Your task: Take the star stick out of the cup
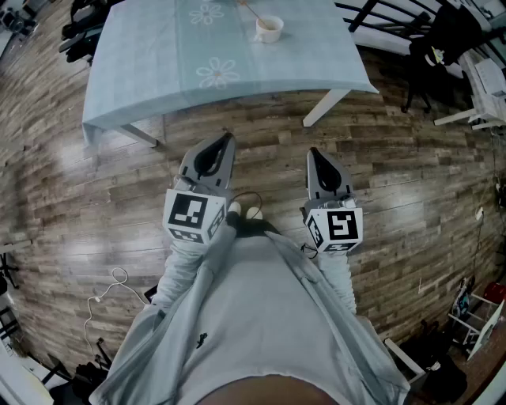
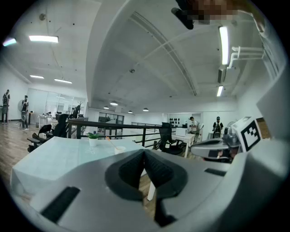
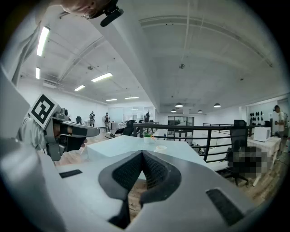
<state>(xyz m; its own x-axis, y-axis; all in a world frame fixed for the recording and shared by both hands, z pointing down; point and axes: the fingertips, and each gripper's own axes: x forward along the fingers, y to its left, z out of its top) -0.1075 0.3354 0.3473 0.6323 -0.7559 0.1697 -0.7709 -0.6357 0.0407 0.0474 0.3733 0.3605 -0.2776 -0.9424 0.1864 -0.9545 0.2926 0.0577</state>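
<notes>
A white cup [image 1: 269, 29] stands on the far table [image 1: 158, 63], which has a pale blue flower-print cloth. A thin stick [image 1: 251, 11] leans out of the cup toward the left. Both grippers hover over the wood floor, close to the person's body and well short of the table. My left gripper [image 1: 226, 138] is shut with nothing in it, and my right gripper [image 1: 314, 151] is likewise shut and empty. In the left gripper view the cup [image 2: 119, 148] and stick [image 2: 108, 141] show small beyond the shut jaws. The right gripper view has the cup [image 3: 160, 147] far ahead.
A small potted plant [image 2: 93, 139] stands behind the cup on the table. Black chairs [image 1: 395, 24] and railings lie beyond the table at the right. A white cable [image 1: 107, 297] trails on the floor at the left. People stand far off in the room.
</notes>
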